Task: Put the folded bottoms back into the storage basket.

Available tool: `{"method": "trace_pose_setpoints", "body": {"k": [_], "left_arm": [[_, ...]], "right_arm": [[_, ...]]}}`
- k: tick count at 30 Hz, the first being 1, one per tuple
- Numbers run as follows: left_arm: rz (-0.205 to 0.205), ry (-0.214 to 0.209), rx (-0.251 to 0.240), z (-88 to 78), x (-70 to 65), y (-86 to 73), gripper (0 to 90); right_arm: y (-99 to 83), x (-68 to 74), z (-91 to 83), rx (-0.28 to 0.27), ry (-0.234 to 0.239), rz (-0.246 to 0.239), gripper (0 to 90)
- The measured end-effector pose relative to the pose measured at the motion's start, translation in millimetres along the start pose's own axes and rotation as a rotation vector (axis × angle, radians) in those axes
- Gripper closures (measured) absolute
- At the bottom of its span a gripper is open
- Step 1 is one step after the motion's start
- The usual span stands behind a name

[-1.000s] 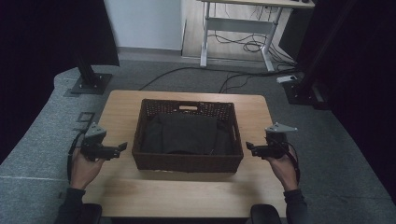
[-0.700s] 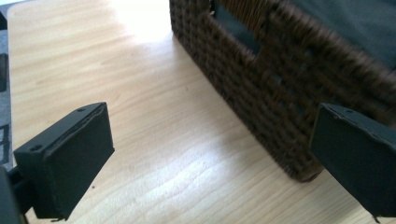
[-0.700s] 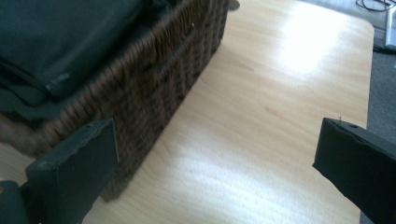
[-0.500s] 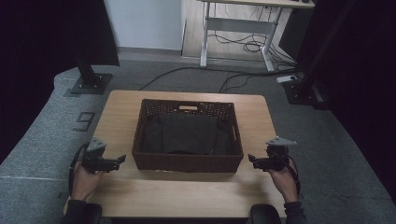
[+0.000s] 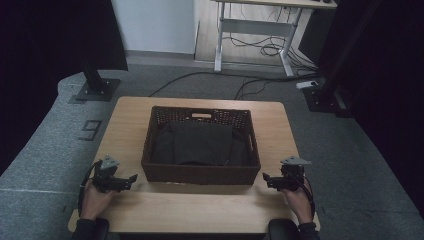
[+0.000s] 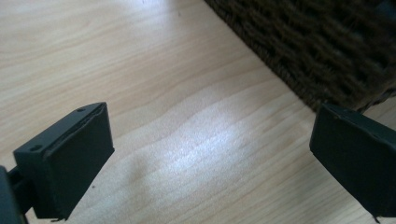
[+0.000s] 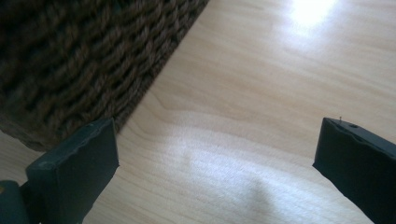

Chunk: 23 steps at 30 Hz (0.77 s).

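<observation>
Resting on the wooden surface (image 5: 200,210), a brown woven basket (image 5: 200,172) is seen at the middle, with dark folded cloth (image 5: 200,142) inside. The left gripper (image 5: 131,178) is held just beside its near left corner, the right gripper (image 5: 265,177) beside its near right corner; both are spread wide with nothing between their jaws.

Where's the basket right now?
High view: the basket sits mid-table, between the left tool and right tool, touching neither.
</observation>
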<state>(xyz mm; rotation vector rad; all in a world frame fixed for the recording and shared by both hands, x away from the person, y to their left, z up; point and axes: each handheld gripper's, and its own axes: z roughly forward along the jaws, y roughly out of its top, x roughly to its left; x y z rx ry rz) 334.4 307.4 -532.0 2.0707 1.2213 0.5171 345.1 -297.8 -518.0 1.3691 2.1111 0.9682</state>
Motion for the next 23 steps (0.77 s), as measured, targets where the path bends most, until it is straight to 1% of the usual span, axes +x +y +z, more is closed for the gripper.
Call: {"method": "trace_pose_setpoints", "body": {"k": [1,2,5,6,8,12,13,23], "left_arm": [[0.002,0.002,0.010,2.5,-0.2,-1.8,0.0],[0.002,0.002,0.010,2.5,-0.2,-1.8,0.0],[0.003,-0.009,0.050,8.9,-0.4,-5.9,0.0],[0.003,-0.009,0.050,8.9,-0.4,-5.9,0.0],[0.010,-0.013,0.083,12.8,-1.2,-7.4,0.0],[0.011,-0.016,0.084,14.3,-1.8,-7.6,0.0],[0.009,-0.016,0.083,14.4,-1.6,-7.7,0.0],[-0.007,-0.002,0.083,15.5,-2.9,-6.8,0.0]], "right_arm": [[-3.9,1.3,3.9,0.007,-0.001,-0.001,0.0],[-3.9,1.3,3.9,0.007,-0.001,-0.001,0.0],[-13.0,2.3,12.8,0.021,-0.003,0.003,0.0],[-13.0,2.3,12.8,0.021,-0.003,0.003,0.0],[-17.6,2.6,17.2,0.036,-0.008,-0.002,0.0],[-26.9,4.6,26.3,0.066,-0.007,-0.008,0.0],[-27.9,5.3,27.4,0.057,-0.002,-0.002,0.0],[-28.4,6.1,27.1,0.058,-0.003,0.003,0.0]]}}
